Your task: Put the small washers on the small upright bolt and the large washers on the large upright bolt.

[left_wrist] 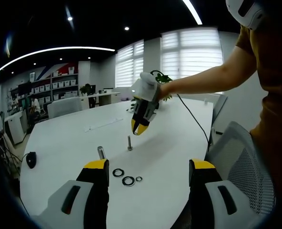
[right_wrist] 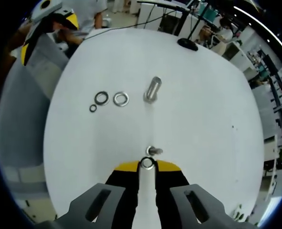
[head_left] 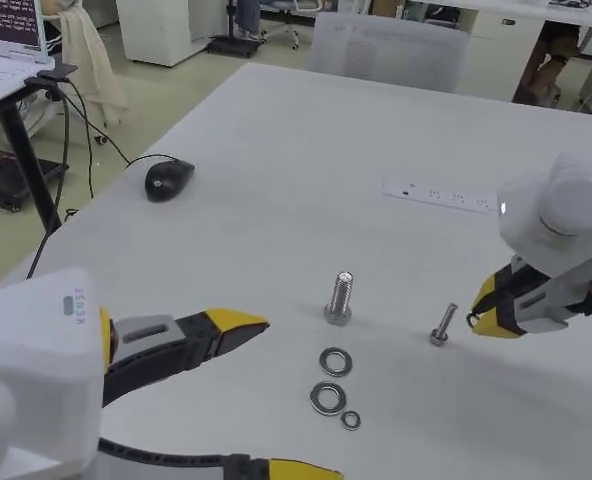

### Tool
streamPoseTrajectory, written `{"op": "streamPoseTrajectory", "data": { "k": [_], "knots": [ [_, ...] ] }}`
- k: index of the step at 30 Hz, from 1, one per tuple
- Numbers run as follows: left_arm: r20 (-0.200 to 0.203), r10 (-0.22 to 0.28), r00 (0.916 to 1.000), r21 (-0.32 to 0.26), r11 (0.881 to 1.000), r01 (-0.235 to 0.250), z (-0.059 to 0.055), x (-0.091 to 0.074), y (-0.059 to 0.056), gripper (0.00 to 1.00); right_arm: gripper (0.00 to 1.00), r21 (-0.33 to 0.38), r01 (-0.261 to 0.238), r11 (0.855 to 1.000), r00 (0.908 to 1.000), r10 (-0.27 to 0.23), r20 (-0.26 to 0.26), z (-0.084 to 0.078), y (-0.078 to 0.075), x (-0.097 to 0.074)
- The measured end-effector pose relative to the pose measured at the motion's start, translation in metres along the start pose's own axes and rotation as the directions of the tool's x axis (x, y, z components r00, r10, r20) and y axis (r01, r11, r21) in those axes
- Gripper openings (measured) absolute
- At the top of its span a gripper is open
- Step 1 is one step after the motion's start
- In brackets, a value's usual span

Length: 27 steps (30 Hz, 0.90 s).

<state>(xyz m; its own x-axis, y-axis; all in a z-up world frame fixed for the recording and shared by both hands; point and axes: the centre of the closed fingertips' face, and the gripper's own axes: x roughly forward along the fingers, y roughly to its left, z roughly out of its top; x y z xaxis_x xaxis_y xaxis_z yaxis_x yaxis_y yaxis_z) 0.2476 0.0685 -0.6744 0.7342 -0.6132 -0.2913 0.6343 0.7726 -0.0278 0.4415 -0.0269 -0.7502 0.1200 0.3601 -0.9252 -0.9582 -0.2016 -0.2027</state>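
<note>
White worktop (head_left: 276, 130) in an open office with blinds on the windows, shelving and ceiling strip lights. On it: one mouse (head_left: 169, 178), one power strip (head_left: 441, 195), and two upright bolts, the large bolt (head_left: 340, 297) and the small bolt (head_left: 443, 325). Three loose washers lie just in front of the large bolt: two large washers (head_left: 335, 362) and one small washer (head_left: 351, 420). A fourth washer (right_wrist: 142, 164) is clamped in the right tongs (right_wrist: 147, 164), just beside the small bolt's top. The left tongs (left_wrist: 149, 164) are wide apart. Left gripper label and laptop (head_left: 6, 40) screen text are unreadable.

white table (head_left: 326, 180), silver washers (head_left: 323, 361), black mouse (head_left: 168, 179)
</note>
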Motion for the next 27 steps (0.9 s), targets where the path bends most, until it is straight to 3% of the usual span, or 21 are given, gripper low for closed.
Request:
{"op": "streamPoseTrajectory", "data": {
  "k": [11, 27],
  "knots": [
    [0.0, 0.01, 0.9999, -0.014, 1.0, -0.01, -0.002, 0.0, 0.003, 0.67, 0.12, -0.031, -0.004, 1.0, 1.0, 0.004, -0.006, 0.009, -0.012, 0.01],
    [-0.003, 0.022, 0.9997, -0.022, 1.0, -0.022, -0.008, -0.001, 0.007, 0.67, 0.12, -0.047, -0.03, 0.998, 0.999, 0.029, -0.034, 0.002, -0.012, 0.024]
  ]
}}
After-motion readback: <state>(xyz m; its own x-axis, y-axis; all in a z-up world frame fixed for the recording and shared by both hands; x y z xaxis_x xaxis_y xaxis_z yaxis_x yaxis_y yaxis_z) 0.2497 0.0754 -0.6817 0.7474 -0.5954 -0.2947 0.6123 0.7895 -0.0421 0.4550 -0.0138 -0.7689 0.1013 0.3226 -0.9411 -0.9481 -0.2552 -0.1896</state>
